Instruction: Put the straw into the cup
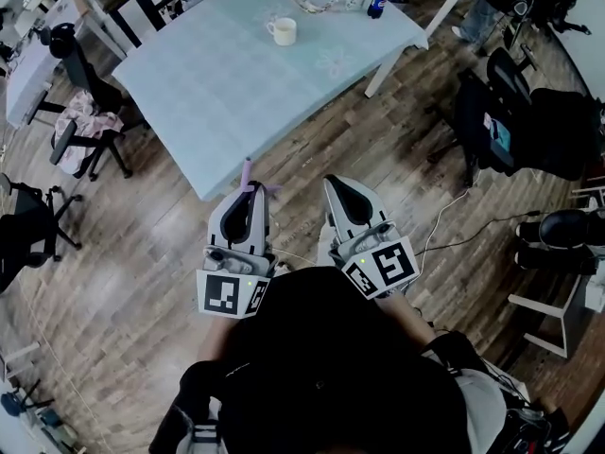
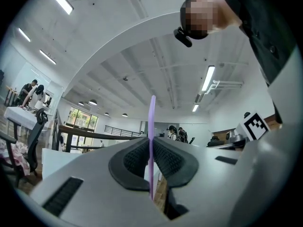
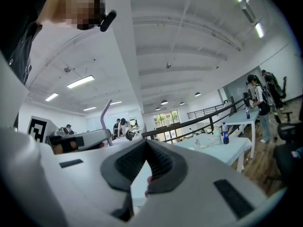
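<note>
L gripper is clamped on the purple straw, which sticks up past the jaw tips. It's held close to the person's body, just off the near edge of the light-blue table. R gripper, just beside it, has its jaws closed tip-to-tip w/ nothing between them. The white cup stands toward the table's far side — well apart from the straw.
</note>
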Demonstrator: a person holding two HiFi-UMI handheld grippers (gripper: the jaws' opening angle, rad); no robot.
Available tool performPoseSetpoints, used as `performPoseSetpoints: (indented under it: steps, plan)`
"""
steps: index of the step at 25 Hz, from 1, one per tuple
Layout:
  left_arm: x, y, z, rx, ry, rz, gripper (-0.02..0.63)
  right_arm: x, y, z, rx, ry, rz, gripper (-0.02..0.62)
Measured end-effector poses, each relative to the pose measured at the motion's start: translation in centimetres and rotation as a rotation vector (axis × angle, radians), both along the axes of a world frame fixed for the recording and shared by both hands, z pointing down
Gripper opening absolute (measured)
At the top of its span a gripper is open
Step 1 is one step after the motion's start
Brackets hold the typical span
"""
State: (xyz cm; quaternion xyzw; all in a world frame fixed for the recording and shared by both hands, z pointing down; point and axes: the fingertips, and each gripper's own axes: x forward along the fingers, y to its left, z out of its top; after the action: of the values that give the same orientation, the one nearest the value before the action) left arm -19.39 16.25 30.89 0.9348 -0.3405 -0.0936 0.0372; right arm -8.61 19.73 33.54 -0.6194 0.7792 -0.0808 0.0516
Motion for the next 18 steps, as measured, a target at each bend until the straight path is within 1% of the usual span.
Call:
performPoseSetpoints:
  steps: [9,14,18]
  plan:
    - [6.7,-4.8,-1.7,0.012,0.015,-0.120,0.031,6.2,-6.3,-1.5,0.014,-0.004,-0.131,0.008]
    - [10.1,-7.0,-1.9,0.012,0.011,-0.178,0.031,9.8,-8.9,-1.9,0.024,-0.006,-0.178,0.008]
    - [13.0,-8.1,-1.5,0.011,0.004,-0.207,0.031,13.0,-10.3,-1.5,0.022,-0.009,-0.204,0.008]
